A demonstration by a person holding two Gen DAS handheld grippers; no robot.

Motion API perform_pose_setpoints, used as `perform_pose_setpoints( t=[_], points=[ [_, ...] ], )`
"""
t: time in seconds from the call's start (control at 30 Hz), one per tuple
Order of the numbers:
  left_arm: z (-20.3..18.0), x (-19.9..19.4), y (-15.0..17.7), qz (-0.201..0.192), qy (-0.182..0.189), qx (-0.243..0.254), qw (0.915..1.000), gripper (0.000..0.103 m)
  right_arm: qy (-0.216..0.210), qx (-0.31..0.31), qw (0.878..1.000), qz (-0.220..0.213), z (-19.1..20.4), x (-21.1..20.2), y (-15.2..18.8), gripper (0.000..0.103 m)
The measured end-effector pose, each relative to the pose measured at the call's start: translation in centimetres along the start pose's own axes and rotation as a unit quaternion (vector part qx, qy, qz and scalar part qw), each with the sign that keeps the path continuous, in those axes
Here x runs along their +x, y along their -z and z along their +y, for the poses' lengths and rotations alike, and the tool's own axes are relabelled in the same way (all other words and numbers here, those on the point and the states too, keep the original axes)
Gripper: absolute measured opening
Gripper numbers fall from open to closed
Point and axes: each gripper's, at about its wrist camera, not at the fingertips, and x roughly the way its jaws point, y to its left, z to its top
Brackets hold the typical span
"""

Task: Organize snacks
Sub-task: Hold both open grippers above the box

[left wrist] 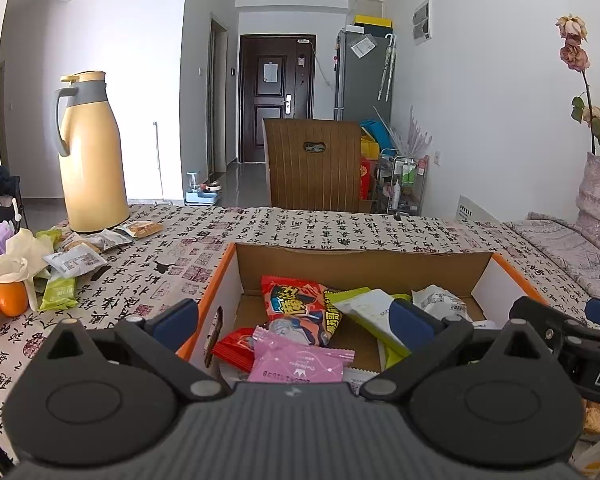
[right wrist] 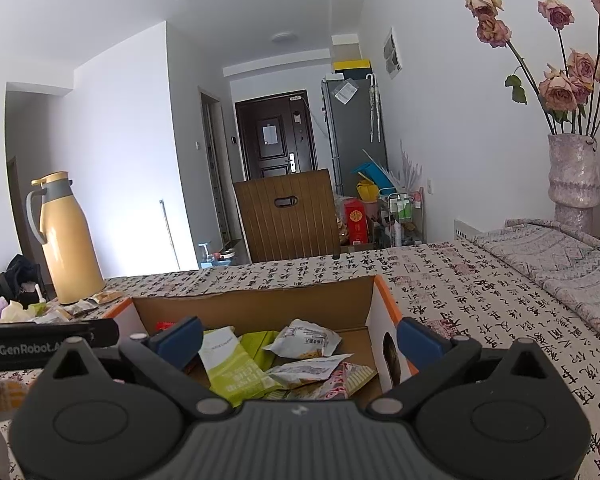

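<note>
A cardboard box (left wrist: 364, 264) with orange edges sits on the table's patterned cloth (left wrist: 300, 228) and holds a heap of snack packets: a red one (left wrist: 296, 304), a pink one (left wrist: 300, 364), a green one (right wrist: 236, 368) and white ones (right wrist: 304, 340). The left gripper (left wrist: 296, 320) and the right gripper (right wrist: 300, 340) both hover over the box with fingers spread apart and nothing between them. More snack packets (left wrist: 76, 256) lie loose to the left by two oranges (left wrist: 8, 298) and a yellow thermos (left wrist: 88, 152), and a vase of dried roses (right wrist: 572, 176) stands at the far right.
</note>
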Motion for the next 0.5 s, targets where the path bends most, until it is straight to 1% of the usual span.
perform_pose_setpoints(
  t=[0.23,0.5],
  points=[
    [-0.2,-0.8,-0.4,-0.007,0.002,0.0,1.0,0.103,0.0,-0.003,1.0,-0.008,0.1,-0.4,-0.4,0.103],
    [-0.2,-3.2,-1.5,-0.024,0.0,-0.006,0.9997,0.103,0.004,-0.008,0.999,-0.031,0.1,-2.8,-1.6,0.103]
  ],
)
